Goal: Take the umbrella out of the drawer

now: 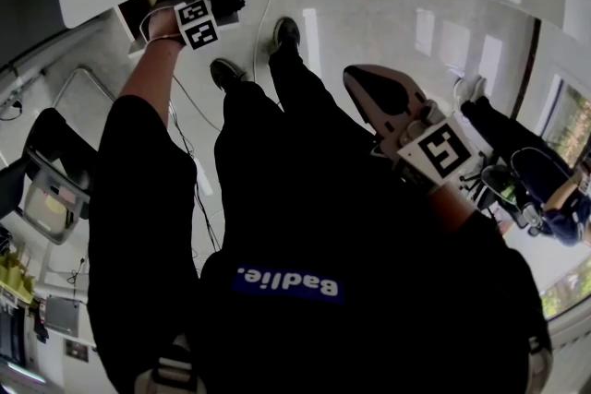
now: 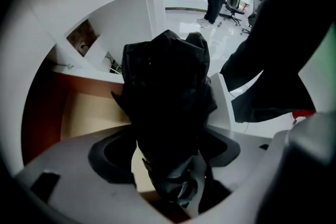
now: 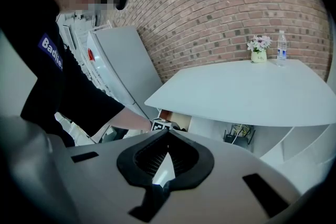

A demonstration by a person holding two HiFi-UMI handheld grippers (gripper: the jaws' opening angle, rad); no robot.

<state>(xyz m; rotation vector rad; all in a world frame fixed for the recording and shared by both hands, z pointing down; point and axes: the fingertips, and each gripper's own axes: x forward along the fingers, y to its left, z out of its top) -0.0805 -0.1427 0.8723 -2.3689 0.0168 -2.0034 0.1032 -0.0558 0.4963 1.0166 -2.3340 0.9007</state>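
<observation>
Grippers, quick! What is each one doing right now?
Left gripper: closed, holding the black umbrella.
Right gripper: closed, with nothing between its jaws.

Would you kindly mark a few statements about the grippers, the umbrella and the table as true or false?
1. The left gripper is clamped on the black umbrella. True.
2. The right gripper grips the umbrella too. False: its jaws are together on nothing, and it is held back from the table.
3. A bottle stands beside the flowers on the white table. True.
4. The drawer is closed. False: it is open, and its wooden inside shows behind the umbrella.
</observation>
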